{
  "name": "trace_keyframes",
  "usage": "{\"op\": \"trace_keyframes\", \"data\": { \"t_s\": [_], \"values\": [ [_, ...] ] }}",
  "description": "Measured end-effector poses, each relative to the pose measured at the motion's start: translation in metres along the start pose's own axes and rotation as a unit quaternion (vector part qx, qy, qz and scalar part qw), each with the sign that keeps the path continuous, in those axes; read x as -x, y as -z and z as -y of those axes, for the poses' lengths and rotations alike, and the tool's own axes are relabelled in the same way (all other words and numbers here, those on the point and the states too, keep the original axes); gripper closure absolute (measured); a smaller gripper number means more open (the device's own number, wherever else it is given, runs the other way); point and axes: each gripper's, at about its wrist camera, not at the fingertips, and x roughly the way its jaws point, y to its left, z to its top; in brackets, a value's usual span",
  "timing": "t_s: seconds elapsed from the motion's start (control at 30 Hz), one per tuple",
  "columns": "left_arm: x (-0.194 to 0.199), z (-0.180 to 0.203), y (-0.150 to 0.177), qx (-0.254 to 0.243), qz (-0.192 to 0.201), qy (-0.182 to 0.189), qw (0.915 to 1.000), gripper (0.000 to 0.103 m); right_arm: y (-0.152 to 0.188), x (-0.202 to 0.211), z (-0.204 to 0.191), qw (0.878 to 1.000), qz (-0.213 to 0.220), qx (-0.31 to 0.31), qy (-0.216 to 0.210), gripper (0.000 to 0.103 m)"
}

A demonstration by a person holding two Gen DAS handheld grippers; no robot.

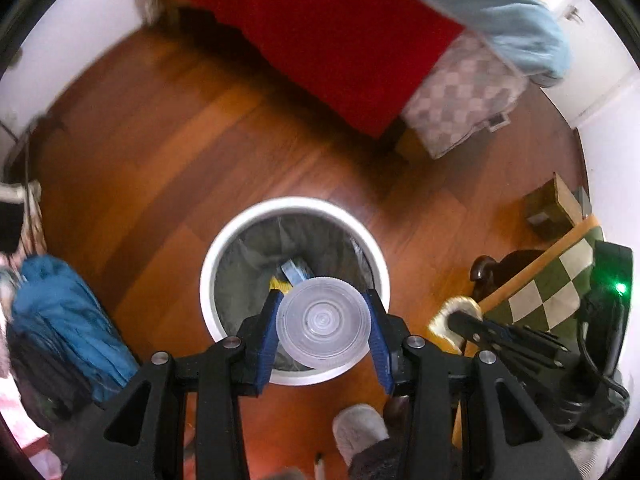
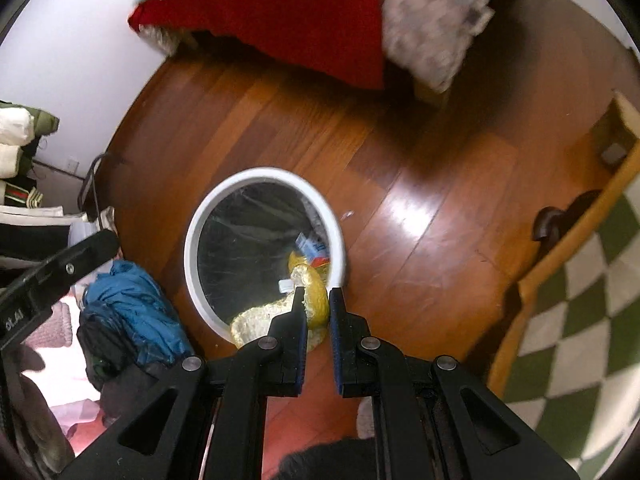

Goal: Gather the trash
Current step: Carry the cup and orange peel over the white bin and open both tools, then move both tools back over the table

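Left gripper [image 1: 323, 322]: clamped on a clear plastic lid [image 1: 323, 322], one blue pad on each side of its rim, the flat round face turned toward the camera.
Clear plastic lid: held directly above the near part of the bin's mouth.
Right gripper [image 2: 317, 306]: closed on a yellow banana peel [image 2: 310, 294], pinched between the fingertips; a pale flap of the peel hangs out to the left of the fingers.
Banana peel: over the near right rim of the bin, seen from the right wrist.
Trash bin [image 1: 376, 256]: white and round with a dark liner, standing on the wooden floor [image 1: 168, 152] just ahead of and below both grippers.
Bin contents: a blue-and-white carton [image 2: 310, 246] and a yellow scrap lie at the bottom.
Left of the grippers: a heap of blue cloth [image 2: 132, 300].
Right of the grippers: a green-and-white checked rug [image 2: 580, 300].
Far ahead: a red blanket [image 1: 332, 40] hanging from a bed.
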Motion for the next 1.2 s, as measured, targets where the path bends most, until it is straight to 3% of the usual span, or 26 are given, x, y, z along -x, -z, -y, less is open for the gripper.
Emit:
{"op": "trace_keyframes", "data": {
  "t_s": [0.1,0.23,0.3,0.37,0.4,0.43,0.5,0.73,1.2],
  "values": [
    [-0.012,-0.013,0.000,0.017,-0.015,-0.006,0.9997,0.060,-0.012,-0.028,-0.009,1.000,-0.018,0.007,0.002,0.093],
    [-0.011,-0.032,0.002,0.046,-0.004,-0.013,0.9988,0.015,-0.027,-0.053,-0.016,0.999,-0.038,0.022,-0.001,0.092],
    [-0.011,-0.038,0.004,0.048,0.001,-0.039,0.9981,0.012,-0.029,-0.061,-0.021,0.998,-0.047,0.029,-0.003,0.092],
    [-0.009,-0.042,0.006,0.041,0.006,-0.068,0.9968,0.011,-0.031,-0.069,-0.027,0.998,-0.053,0.033,0.001,0.082],
    [-0.009,-0.043,0.008,0.037,0.010,-0.082,0.9959,0.011,-0.030,-0.069,-0.029,0.998,-0.053,0.035,0.005,0.057],
    [-0.007,-0.044,0.011,0.032,0.015,-0.099,0.9945,0.011,-0.029,-0.069,-0.031,0.998,-0.051,0.038,0.008,0.025],
    [-0.003,-0.046,0.014,0.024,0.025,-0.124,0.9917,0.011,-0.025,-0.066,-0.036,0.998,-0.049,0.048,0.017,0.001],
    [0.021,-0.047,0.026,0.013,0.051,-0.163,0.9852,0.011,-0.008,-0.041,-0.041,0.996,-0.029,0.066,0.060,0.001],
    [0.088,-0.027,0.059,0.001,0.102,-0.163,0.9813,0.011,0.031,0.053,-0.056,0.994,0.039,0.083,0.058,0.001]
  ]
}}
